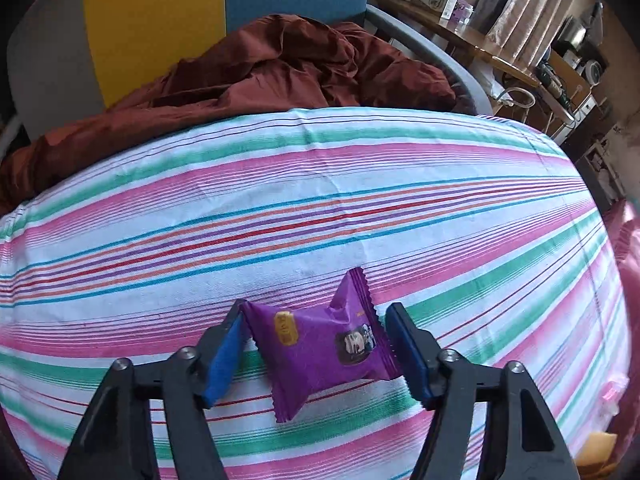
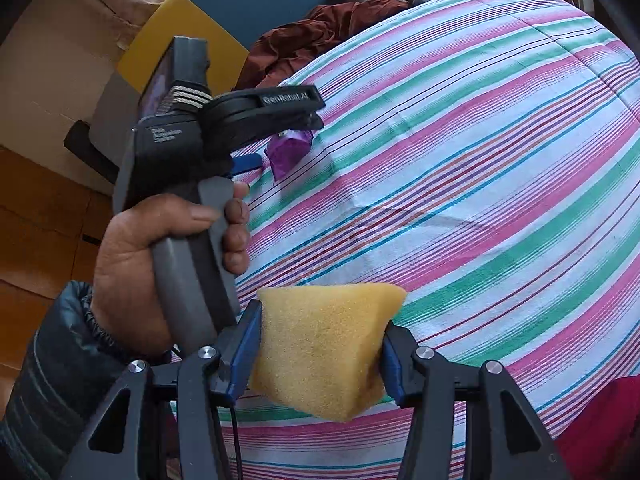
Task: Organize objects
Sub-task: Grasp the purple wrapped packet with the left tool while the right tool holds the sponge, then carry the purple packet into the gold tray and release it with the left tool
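Left wrist view: one purple snack packet [image 1: 320, 344], crimped ends, lies on the striped sheet [image 1: 360, 208] between the left gripper [image 1: 316, 330] pads, seemingly touching the left pad only. One yellow sponge wedge [image 2: 320, 348] sits clamped in the right gripper [image 2: 320, 336].

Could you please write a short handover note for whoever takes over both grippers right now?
Left gripper: jaws straddle the purple snack packet on the striped sheet; a firm grip isn't clear.
Right gripper: shut on the yellow sponge, held above the sheet.
Done: sponge picked up.
Left: secure the packet, then put both items away; no destination is visible.
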The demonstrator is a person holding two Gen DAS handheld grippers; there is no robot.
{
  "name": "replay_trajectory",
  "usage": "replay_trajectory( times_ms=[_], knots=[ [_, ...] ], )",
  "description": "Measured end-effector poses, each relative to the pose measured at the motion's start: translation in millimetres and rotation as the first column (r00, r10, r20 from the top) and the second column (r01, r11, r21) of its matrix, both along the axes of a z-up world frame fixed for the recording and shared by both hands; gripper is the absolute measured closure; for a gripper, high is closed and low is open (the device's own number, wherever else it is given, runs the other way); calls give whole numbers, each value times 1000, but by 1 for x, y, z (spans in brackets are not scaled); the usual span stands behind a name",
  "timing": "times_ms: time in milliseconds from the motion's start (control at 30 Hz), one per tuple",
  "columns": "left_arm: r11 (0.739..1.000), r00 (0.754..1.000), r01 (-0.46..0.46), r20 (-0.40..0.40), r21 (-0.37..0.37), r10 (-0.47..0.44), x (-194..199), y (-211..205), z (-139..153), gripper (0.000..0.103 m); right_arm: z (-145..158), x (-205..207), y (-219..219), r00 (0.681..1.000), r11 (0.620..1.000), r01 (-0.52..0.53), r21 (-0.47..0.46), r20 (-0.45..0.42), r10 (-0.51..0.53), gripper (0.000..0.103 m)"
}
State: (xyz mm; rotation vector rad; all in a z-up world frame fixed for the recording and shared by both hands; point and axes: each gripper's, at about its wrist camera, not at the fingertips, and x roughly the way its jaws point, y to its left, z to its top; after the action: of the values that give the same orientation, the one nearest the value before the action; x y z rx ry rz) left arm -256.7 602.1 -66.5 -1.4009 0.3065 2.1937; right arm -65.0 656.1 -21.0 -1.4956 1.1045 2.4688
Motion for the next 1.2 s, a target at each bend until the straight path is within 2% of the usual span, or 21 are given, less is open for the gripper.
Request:
replay_trajectory(
  times_ms=[67,100,233,433,600,833,1100,1200],
  knots=[
    [998,996,63,-60,-20,-64,12,0,1,57,1,1,1,1000,1000,3,-7,-7,-3,50],
    [997,994,80,-77,-15,-81,17,-5,2,59,1,1,0,1000,1000,3,-12,-11,-3,50],
    [995,990,95,-101,-24,-97,32,-39,3,60,3,2,2,1000,1000,7,-29,-24,-7,50],
    [992,980,106,-163,-71,-117,81,-122,5,60,6,2,0,999,1000,-12,-26,-40,11,50],
    [997,978,61,-195,-55,-71,121,-177,3,59,4,-4,-11,998,998,-65,8,-15,65,50],
    [1000,979,-3,-204,-12,0,127,-183,-4,60,-10,-10,-29,985,987,-154,52,86,149,50],
    [1000,976,-4,-217,15,8,128,-186,-4,61,-30,-27,-31,973,982,-160,98,185,140,50],
    [999,980,-23,-196,29,28,130,-192,-1,63,-32,-26,-32,969,979,-170,111,198,146,48]
  ],
)
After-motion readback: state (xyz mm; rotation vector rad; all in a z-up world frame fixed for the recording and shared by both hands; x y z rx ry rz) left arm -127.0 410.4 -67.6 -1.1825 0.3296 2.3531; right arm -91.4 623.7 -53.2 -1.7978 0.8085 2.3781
